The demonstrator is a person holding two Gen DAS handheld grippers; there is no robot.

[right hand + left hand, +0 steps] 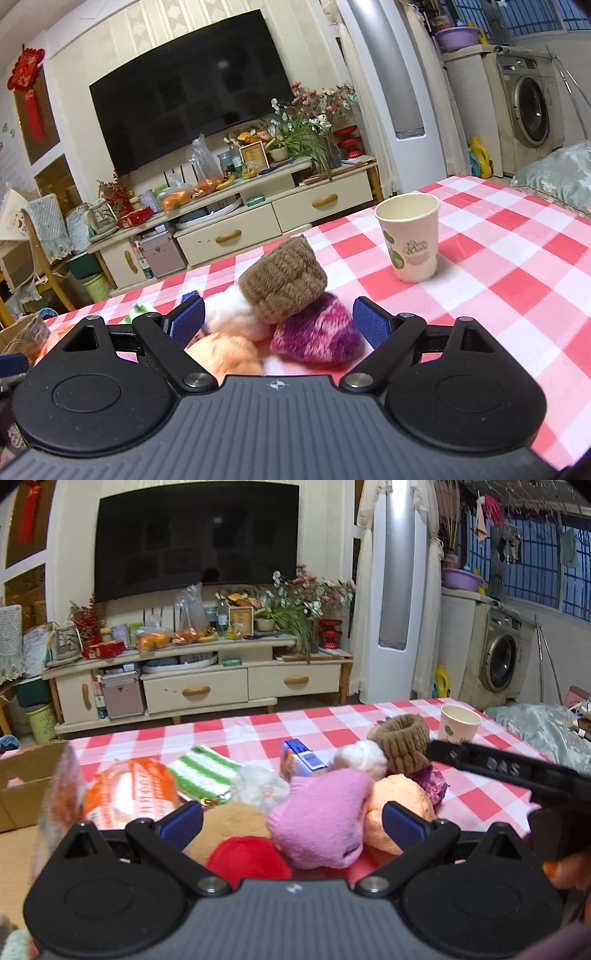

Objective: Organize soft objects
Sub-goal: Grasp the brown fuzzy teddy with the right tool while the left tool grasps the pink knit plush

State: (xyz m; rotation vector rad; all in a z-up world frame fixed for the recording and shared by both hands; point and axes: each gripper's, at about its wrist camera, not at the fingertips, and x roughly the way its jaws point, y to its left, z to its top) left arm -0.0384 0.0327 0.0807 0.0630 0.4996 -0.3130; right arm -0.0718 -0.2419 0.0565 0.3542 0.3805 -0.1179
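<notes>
The left gripper (291,821) has its jaws spread wide and holds nothing. Between them, low in the middle of the frame, sit a pink knit sock (321,823), a red fuzzy thing (247,858) and a tan one (231,821). An orange fluffy piece (399,801) lies just beside the right pad.

The right gripper (279,321) is wide apart too, and empty. In front of it, in the middle of the frame, are a purple knit piece (317,334), a brown fuzzy cuff (282,282) leaning on top of it, and a white fluffy ball (232,314).

All these soft things lie in a heap on the red and white checked tablecloth (498,280). They look light and squishy, so they should bend and flop when lifted. I think the best hold is a pinch around the thick middle of one piece, not a loose edge.

A paper cup (410,240) stands at the upper right, apart from the heap. It looks easy to knock over.
</notes>
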